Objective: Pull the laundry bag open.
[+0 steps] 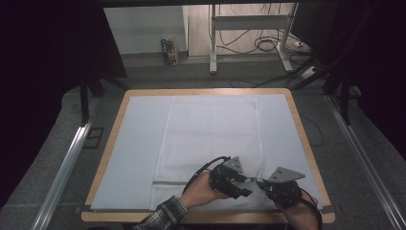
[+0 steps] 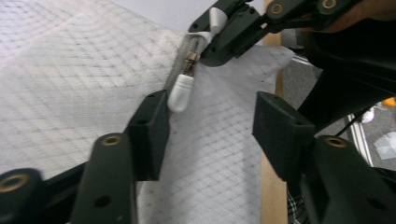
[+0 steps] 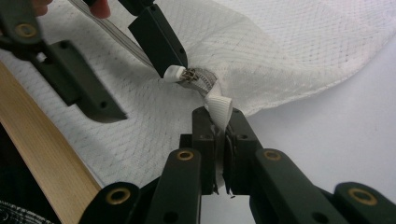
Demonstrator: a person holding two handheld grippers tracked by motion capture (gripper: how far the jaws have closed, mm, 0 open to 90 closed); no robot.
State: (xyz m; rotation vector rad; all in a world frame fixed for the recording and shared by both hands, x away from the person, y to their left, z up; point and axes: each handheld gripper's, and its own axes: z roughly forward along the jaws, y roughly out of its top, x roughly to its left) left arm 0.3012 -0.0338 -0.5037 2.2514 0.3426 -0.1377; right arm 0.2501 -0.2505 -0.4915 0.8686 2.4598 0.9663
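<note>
A white mesh laundry bag (image 1: pixel 210 139) lay spread flat on the pale cloth covering the counter (image 1: pixel 306 143), its zipper end at the near right corner, where both hands worked side by side. The right gripper (image 3: pixel 218 122) was clamped shut on the white fabric tab (image 3: pixel 219 106) at the end of the zipper (image 3: pixel 201 79), pinning that corner just inside the counter's wooden edge. The left gripper (image 2: pixel 210 126) stood part open over the mesh, its jaws astride the white plastic zipper pull (image 2: pixel 181 92); one pad (image 2: pixel 150 130) sat right against the pull while the other (image 2: pixel 276 130) remained apart, so nothing was yet gripped. In the right gripper view, the tip of the left gripper's pad (image 3: pixel 161 42) touched the pull (image 3: pixel 173 73) just beyond the tab. The bag looked light, thin and limp, likely to bunch and lift off the counter if tugged anywhere but along the zipper line. The pull, small, smooth and rounded, seemed apt to slip from a shallow pinch; the surest hold appeared to be squarely across its flat sides, close to the metal slider (image 2: pixel 190 61), with the tab kept taut as an anchor.
</note>
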